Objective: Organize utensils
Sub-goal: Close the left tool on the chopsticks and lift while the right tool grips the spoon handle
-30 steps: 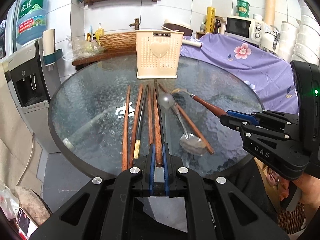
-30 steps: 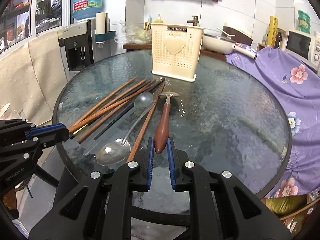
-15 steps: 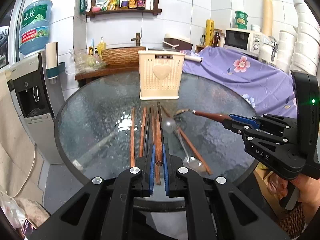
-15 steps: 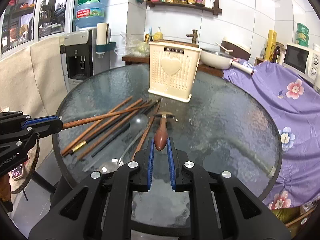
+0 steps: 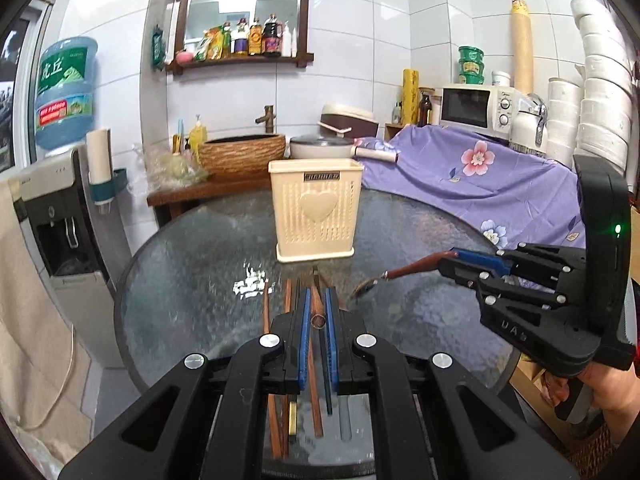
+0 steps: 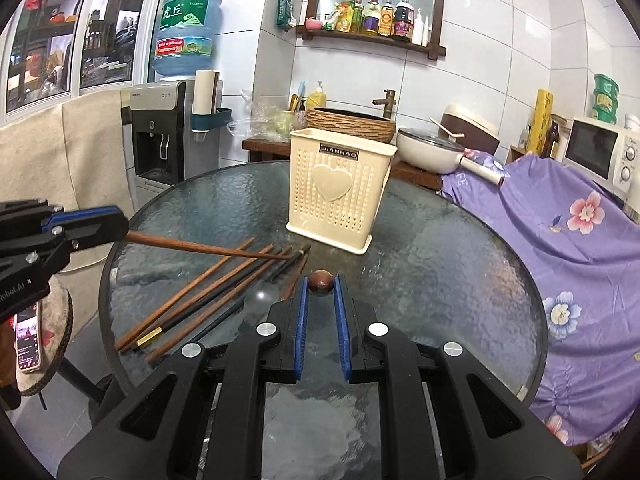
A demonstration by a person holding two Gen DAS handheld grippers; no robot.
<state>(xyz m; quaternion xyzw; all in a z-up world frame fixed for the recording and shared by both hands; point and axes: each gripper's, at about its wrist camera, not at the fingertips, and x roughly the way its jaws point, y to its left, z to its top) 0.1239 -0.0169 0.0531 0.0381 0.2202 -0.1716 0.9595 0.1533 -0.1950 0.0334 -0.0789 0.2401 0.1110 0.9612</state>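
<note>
1. Left gripper (image 5: 318,312) is clamped on a brown chopstick (image 6: 208,247), raised above the glass table (image 6: 440,280).
2. Remaining chopsticks (image 6: 208,300) lie at 7 o'clock from the cream holder (image 6: 340,188).
3. Right gripper (image 6: 321,292) is clamped on a wooden-handled utensil (image 5: 416,268).

We read "JIANHAO" on the dark nameplate of the cream utensil holder (image 6: 339,188). The blue water bottle (image 6: 187,32) bears the characters "虎丘". "DAS" stands on the right gripper (image 5: 448,266), and "RoboLAI", partly cut off, on the left gripper (image 6: 120,226).
</note>
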